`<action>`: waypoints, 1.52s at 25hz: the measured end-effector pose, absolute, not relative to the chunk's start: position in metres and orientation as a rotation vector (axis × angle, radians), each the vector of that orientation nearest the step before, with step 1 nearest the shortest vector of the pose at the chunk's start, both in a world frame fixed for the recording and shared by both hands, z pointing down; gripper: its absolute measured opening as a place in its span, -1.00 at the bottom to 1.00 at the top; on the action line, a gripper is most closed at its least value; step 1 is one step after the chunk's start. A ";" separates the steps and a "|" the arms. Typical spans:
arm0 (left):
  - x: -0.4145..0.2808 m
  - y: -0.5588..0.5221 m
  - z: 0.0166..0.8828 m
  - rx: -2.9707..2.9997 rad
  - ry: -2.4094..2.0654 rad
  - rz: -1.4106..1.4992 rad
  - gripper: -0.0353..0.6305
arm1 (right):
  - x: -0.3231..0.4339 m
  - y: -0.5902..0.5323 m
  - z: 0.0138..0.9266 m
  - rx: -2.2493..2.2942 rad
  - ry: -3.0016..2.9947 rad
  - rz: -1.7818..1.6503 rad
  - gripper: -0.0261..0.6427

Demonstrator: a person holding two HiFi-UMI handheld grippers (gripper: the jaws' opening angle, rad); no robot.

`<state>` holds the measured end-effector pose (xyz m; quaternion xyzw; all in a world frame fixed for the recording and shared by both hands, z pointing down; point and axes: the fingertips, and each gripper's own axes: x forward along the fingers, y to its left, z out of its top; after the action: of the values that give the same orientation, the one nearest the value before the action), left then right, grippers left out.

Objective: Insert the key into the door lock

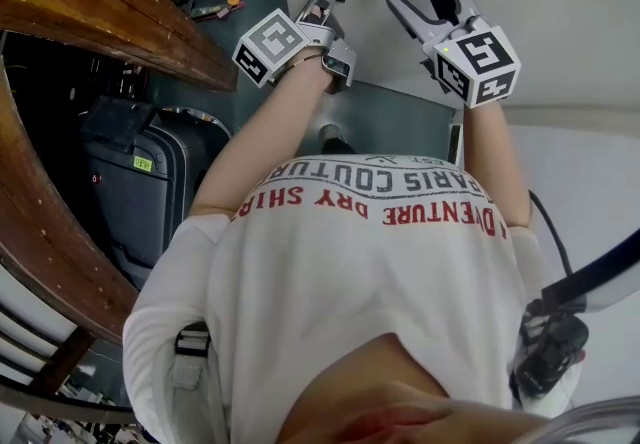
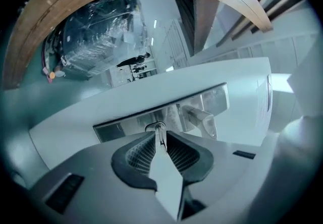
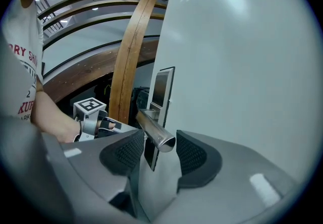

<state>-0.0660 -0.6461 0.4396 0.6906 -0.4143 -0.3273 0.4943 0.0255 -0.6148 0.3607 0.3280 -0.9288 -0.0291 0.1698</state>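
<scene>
The left gripper (image 2: 160,143) is pinching the key (image 2: 160,133), probably light, stiff and slippery, best gripped at its flat head, while the right gripper's (image 3: 159,150) spread jaws are flanking the handle (image 3: 154,132).

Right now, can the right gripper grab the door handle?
Probably yes. The end of the door handle sits between the open jaws of the right gripper, with nothing in the way, so closing them should catch it.

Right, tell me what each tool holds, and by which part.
Left tool pinches the key by its rear end, tip toward the lock plate. Right tool holds nothing: open jaws straddle the free end of the door handle.
</scene>
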 end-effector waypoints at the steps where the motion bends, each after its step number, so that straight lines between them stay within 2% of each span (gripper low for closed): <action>1: -0.069 -0.642 0.439 1.721 -1.020 -0.749 -0.72 | 0.028 -0.615 0.360 0.966 -2.648 -0.050 -0.40; 3: -0.076 -0.628 0.439 1.802 -1.039 -0.671 -0.65 | 0.036 -0.612 0.358 1.055 -2.667 0.019 -0.40; 9: -0.094 -0.559 0.420 2.122 -1.089 -0.354 -0.64 | 0.037 -0.555 0.356 1.050 -2.676 0.082 -0.43; 12: -0.094 -0.510 0.405 2.343 -1.117 -0.121 -0.64 | 0.020 -0.502 0.356 0.957 -2.702 0.107 -0.90; 13: -0.092 -0.492 0.399 2.409 -1.110 -0.078 -0.65 | 0.013 -0.483 0.358 0.914 -2.715 0.145 -0.92; 15: -0.088 -0.459 0.389 2.532 -1.090 0.010 -0.89 | -0.002 -0.446 0.366 0.825 -2.740 0.247 -0.92; 19: -0.073 -0.395 0.380 2.703 -1.011 0.221 -0.89 | -0.020 -0.379 0.381 0.741 -2.719 0.292 -0.92; 28: -0.055 -0.271 0.363 2.748 -0.916 0.287 -0.89 | -0.021 -0.262 0.384 0.667 -2.698 0.229 -0.92; 38: 0.038 -0.060 0.423 2.718 -0.835 0.398 -0.89 | 0.064 -0.052 0.431 0.686 -2.718 0.286 -0.92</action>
<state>0.0378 -0.0600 0.4227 0.9380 -0.2883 0.1374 0.1347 0.0636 -0.0520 0.4307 0.2403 -0.9519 0.1001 0.1614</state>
